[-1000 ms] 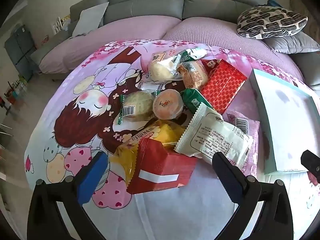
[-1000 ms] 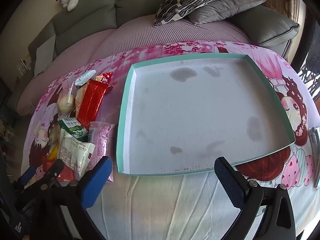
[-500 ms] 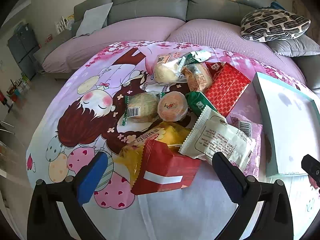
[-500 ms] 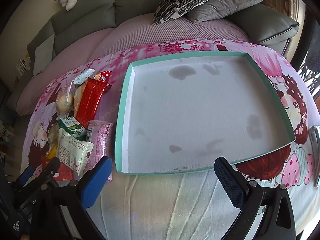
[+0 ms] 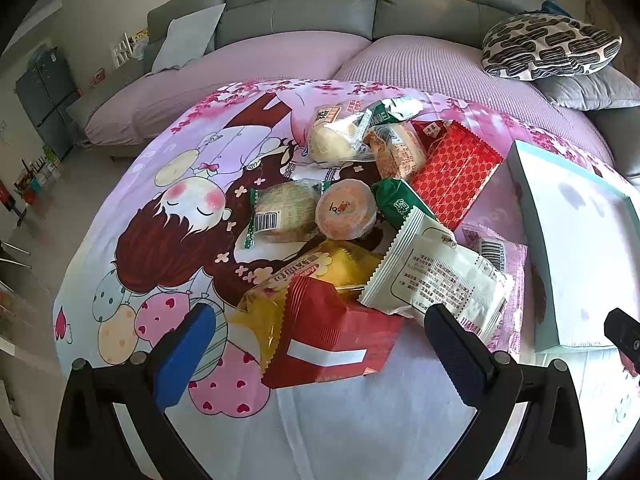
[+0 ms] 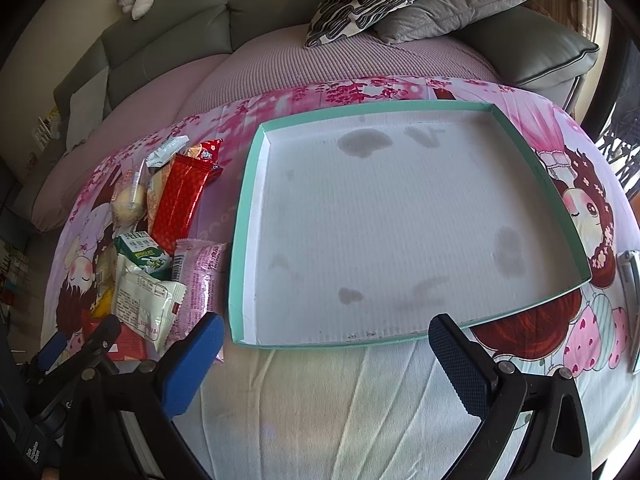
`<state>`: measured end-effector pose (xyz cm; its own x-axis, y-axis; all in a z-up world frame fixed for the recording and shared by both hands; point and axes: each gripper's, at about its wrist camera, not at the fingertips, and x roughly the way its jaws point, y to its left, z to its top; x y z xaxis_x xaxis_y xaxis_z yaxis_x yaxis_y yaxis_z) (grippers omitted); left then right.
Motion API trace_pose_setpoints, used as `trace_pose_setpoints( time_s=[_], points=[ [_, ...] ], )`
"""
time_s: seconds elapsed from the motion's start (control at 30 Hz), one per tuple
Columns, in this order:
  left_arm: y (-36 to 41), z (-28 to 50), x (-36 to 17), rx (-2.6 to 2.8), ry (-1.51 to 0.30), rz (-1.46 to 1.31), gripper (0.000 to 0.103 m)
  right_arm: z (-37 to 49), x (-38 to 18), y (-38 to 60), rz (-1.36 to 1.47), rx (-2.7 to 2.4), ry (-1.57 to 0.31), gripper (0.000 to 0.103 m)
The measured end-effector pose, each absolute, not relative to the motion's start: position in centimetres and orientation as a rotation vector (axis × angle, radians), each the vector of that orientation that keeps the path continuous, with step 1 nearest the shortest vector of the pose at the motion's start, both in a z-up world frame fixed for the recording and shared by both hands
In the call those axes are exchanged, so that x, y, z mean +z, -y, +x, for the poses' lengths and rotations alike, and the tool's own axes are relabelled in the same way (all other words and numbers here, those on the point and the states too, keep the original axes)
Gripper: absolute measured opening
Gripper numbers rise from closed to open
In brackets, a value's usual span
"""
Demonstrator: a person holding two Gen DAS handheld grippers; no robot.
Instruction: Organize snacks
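Note:
A pile of wrapped snacks lies on the cartoon-print cloth in the left wrist view: a red packet nearest, a yellow bag, a white packet, a pink packet, a round cake and a red patterned packet. My left gripper is open, with the red packet just ahead between its fingers, not gripped. A shallow teal-rimmed white tray stands empty to the right of the pile. My right gripper is open and empty at the tray's near edge.
A grey sofa with lilac covers curves behind the table, with a patterned cushion. The left gripper's body shows at the right wrist view's lower left. A metal object lies at the table's right edge.
My left gripper has crept slightly forward and right toward the pile. My right gripper has shifted a little closer to the tray. No snack has moved.

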<state>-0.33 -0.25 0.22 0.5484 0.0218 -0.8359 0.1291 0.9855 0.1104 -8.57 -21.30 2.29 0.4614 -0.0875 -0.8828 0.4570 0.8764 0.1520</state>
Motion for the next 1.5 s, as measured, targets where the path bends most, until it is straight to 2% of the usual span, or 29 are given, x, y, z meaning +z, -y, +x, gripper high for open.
trace_pose_setpoints(
  time_s=[1.5],
  points=[
    [0.72,-0.33,-0.24,-0.062,-1.010,0.181,0.103,-8.45,1.91,21.26,0.389,-0.346,-1.052,0.103]
  ],
)
